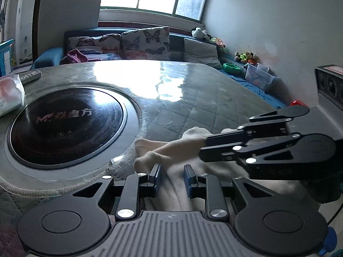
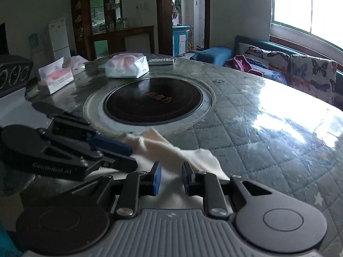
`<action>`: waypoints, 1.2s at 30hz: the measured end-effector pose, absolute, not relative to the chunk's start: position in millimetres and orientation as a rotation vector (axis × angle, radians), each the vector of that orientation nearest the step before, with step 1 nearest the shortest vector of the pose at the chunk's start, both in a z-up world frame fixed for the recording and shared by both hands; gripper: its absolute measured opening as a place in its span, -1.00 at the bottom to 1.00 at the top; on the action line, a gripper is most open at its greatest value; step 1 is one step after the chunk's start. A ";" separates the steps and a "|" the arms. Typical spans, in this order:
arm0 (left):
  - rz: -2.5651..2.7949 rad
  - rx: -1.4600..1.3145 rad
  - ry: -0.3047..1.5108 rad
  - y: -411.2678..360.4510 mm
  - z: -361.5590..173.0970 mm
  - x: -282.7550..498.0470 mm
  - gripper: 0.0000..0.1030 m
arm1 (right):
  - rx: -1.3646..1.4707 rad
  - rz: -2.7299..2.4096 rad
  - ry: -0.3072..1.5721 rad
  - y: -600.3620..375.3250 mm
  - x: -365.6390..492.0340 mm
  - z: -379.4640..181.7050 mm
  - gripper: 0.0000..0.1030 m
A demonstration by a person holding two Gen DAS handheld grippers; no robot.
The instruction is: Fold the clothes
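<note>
A cream-white garment (image 1: 171, 147) lies bunched on the near part of the quilted round table, beside the dark cooktop. It also shows in the right wrist view (image 2: 171, 150). My left gripper (image 1: 172, 176) hovers low over the cloth with its jaws apart and nothing between the blue pads. My right gripper (image 2: 171, 176) also has its jaws apart over the cloth. In the left wrist view the right gripper (image 1: 203, 147) comes in from the right with its tips at a raised fold. In the right wrist view the left gripper (image 2: 126, 152) comes in from the left.
A round black induction cooktop (image 1: 66, 124) is set in the table (image 1: 214, 98). Tissue packs (image 2: 126, 65) (image 2: 56, 77) and a remote (image 2: 161, 61) lie at the far side. A sofa with butterfly cushions (image 1: 145, 40) stands behind.
</note>
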State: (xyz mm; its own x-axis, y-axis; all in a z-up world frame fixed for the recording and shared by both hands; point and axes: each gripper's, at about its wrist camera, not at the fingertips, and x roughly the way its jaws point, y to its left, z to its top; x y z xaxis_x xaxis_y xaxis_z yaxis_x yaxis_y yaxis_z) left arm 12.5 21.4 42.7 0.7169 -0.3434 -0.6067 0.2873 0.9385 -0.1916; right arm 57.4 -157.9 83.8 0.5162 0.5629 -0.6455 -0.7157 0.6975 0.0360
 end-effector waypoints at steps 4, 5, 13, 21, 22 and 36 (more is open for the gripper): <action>-0.349 -0.091 0.694 22.1 41.0 14.6 -0.50 | -0.247 0.760 0.695 -146.8 69.6 80.0 -0.63; -0.350 -0.092 0.694 21.8 41.0 15.2 -0.49 | -0.252 0.754 0.699 -144.4 71.6 78.4 -0.63; -0.321 -0.096 0.673 25.7 48.8 6.9 -0.36 | -0.248 0.718 0.647 -164.2 58.1 88.4 -0.63; -0.267 -0.104 0.673 27.5 51.9 -13.3 -0.27 | -0.214 0.521 0.703 -242.2 23.9 89.2 -0.63; -0.261 -0.110 0.678 27.4 51.7 -14.5 -0.27 | -0.200 0.499 0.714 -249.9 23.7 85.8 -0.63; -0.244 -0.131 0.721 15.0 41.9 -10.5 -0.31 | -0.149 0.413 0.705 -279.3 29.8 72.3 -0.63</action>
